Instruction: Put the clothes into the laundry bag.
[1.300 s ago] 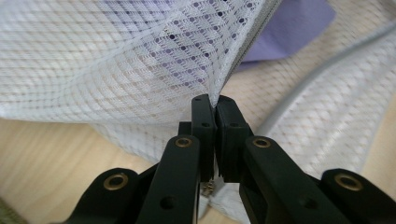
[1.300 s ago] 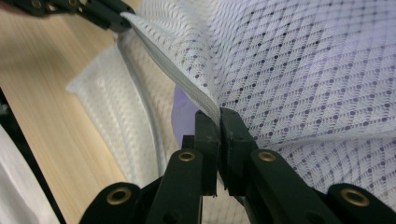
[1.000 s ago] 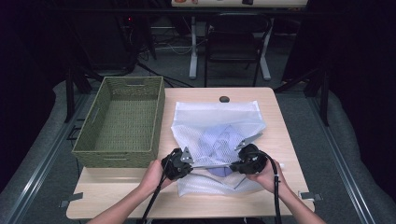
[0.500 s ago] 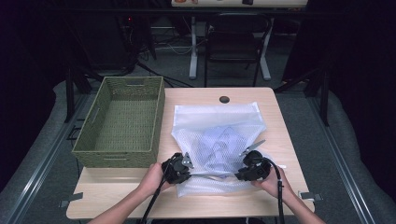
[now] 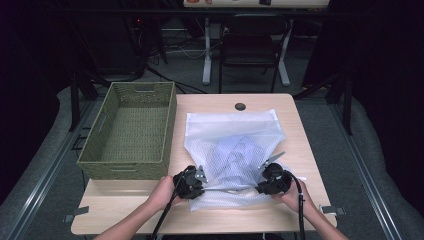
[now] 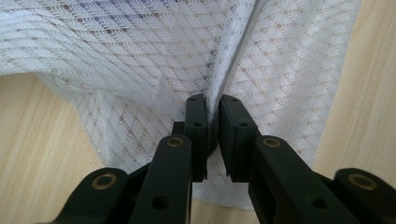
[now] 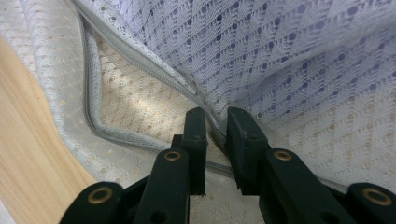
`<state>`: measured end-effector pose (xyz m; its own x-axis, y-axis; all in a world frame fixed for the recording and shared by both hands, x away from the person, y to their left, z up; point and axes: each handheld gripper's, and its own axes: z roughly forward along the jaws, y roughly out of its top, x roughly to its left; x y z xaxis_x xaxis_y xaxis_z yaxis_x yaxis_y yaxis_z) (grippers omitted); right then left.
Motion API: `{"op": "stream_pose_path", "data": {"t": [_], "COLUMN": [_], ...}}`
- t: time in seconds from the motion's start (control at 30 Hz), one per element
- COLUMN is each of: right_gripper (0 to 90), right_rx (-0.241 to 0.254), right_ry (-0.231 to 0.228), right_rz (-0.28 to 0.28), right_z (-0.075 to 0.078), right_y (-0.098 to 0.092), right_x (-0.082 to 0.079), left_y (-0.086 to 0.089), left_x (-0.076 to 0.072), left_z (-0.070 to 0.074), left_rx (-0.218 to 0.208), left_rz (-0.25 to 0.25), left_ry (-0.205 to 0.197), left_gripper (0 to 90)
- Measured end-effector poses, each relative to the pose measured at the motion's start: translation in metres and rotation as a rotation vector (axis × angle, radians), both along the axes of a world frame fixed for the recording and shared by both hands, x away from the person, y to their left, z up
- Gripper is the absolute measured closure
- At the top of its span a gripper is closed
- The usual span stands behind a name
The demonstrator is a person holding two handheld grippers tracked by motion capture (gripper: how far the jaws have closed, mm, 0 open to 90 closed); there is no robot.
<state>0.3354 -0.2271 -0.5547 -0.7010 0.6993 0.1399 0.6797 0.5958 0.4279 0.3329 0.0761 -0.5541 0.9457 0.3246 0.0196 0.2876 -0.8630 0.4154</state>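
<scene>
A white mesh laundry bag (image 5: 232,130) lies flat on the wooden table (image 5: 260,102), with a pale blue garment (image 5: 235,155) showing through its netting. My left gripper (image 5: 200,182) pinches the bag's near left edge; in the left gripper view the jaws (image 6: 212,105) hold the mesh and zipper seam (image 6: 233,70) and have just been opening slightly. My right gripper (image 5: 262,182) pinches the near right edge. In the right gripper view its jaws (image 7: 215,116) have just been closing on the zipper seam (image 7: 140,60), with the blue garment (image 7: 289,56) behind the mesh.
A green woven basket (image 5: 125,162) stands to the left of the bag, nothing inside it. A dark round hole (image 5: 240,106) sits in the table's far edge. A black chair (image 5: 252,45) and desk legs stand beyond the table.
Both grippers have come down and nearer the table's front edge with the bag's near edge. The bag lies flatter and more stretched out.
</scene>
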Motion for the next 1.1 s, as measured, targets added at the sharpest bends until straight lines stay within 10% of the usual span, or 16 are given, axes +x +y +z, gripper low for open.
{"op": "stream_pose_path", "data": {"t": [0.3,0.77,1.1], "right_gripper": [57.3,14.4,7.6], "right_rx": [0.007,0.068,0.073], "right_ry": [0.003,-0.083,-0.151], "right_rz": [0.014,0.005,-0.056], "right_z": [0.007,0.038,0.052], "right_y": [-0.004,-0.011,-0.025], "right_x": [0.000,-0.011,-0.028], "left_y": [0.004,0.028,0.069], "left_x": [0.000,-0.014,-0.033], "left_z": [0.002,0.028,0.050], "left_rx": [-0.004,-0.102,-0.181], "left_rz": [-0.001,0.107,0.225], "left_ry": [0.024,0.015,-0.066], "left_gripper": [67.7,15.5,11.0]}}
